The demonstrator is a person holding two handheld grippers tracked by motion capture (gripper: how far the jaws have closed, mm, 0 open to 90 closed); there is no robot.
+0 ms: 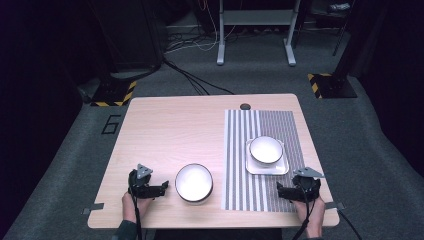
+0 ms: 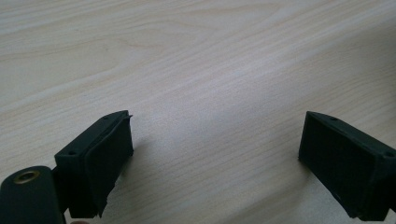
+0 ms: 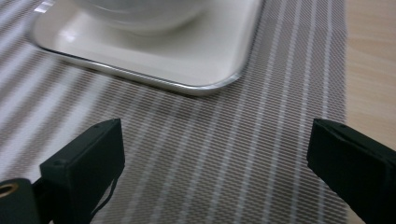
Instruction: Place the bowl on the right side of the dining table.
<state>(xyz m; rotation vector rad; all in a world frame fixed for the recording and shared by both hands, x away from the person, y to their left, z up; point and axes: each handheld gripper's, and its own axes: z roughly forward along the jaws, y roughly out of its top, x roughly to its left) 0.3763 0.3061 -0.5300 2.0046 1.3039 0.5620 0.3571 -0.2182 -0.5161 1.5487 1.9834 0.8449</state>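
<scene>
Both grippers, left gripper [image 1: 162, 187] and right gripper [image 1: 280, 190], fingers spread, empty, near counter's front edge; judged pre-grasp. Next: left closes on round white ceramic bowl [image 1: 194, 183].

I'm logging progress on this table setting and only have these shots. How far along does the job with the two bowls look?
Done: one bowl already sits on the square white plate on the striped mat. In hand: nothing; the left gripper and right gripper rest open and empty at the near edge. Left, probably: the second bowl stands on the bare table beside the left gripper, ungrasped.
</scene>
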